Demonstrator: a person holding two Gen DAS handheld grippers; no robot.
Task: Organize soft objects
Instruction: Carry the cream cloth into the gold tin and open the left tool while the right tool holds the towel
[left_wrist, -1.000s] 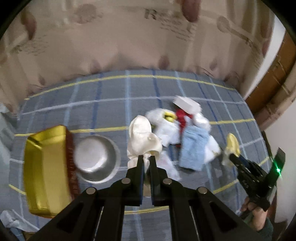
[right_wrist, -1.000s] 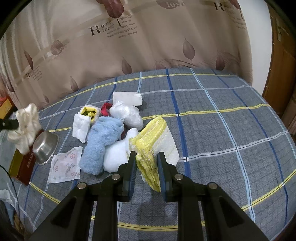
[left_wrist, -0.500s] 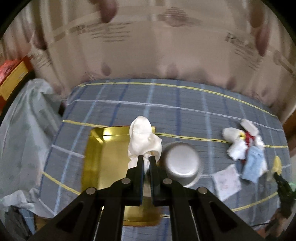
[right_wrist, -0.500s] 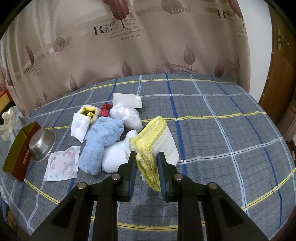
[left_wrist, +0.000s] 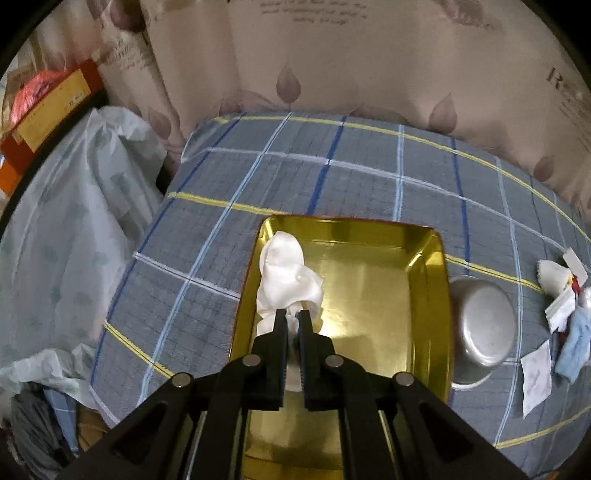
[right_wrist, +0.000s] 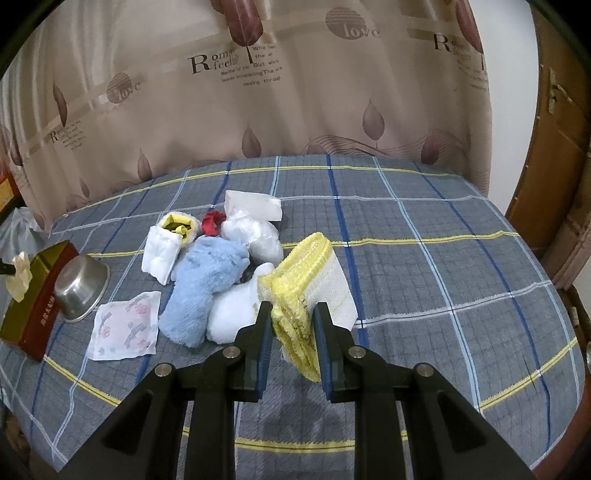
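My left gripper (left_wrist: 291, 314) is shut on a crumpled white cloth (left_wrist: 286, 278) and holds it over the left part of a gold tray (left_wrist: 384, 266). In the right wrist view that white cloth (right_wrist: 20, 275) hangs above the gold tray (right_wrist: 22, 314) at the far left. My right gripper (right_wrist: 293, 308) is shut on a folded yellow and white cloth (right_wrist: 310, 280), held just above the bed beside the pile. The pile holds a light blue towel (right_wrist: 207, 284), white cloths (right_wrist: 162, 251), a clear plastic bag (right_wrist: 253, 232), a red item (right_wrist: 212, 223) and a yellow item (right_wrist: 177, 225).
A steel bowl (left_wrist: 482, 328) lies tipped against the tray's right side, and a printed white sachet (right_wrist: 127, 325) lies flat near it. The bed has a grey plaid cover (right_wrist: 424, 258) and a curtain behind. A plastic-wrapped bundle (left_wrist: 74, 229) and boxes (left_wrist: 44, 114) stand left of the bed.
My left gripper carried the white cloth leftward from beside the pile, past the steel bowl, to above the gold tray. The right gripper stayed in place with the yellow and white cloth.
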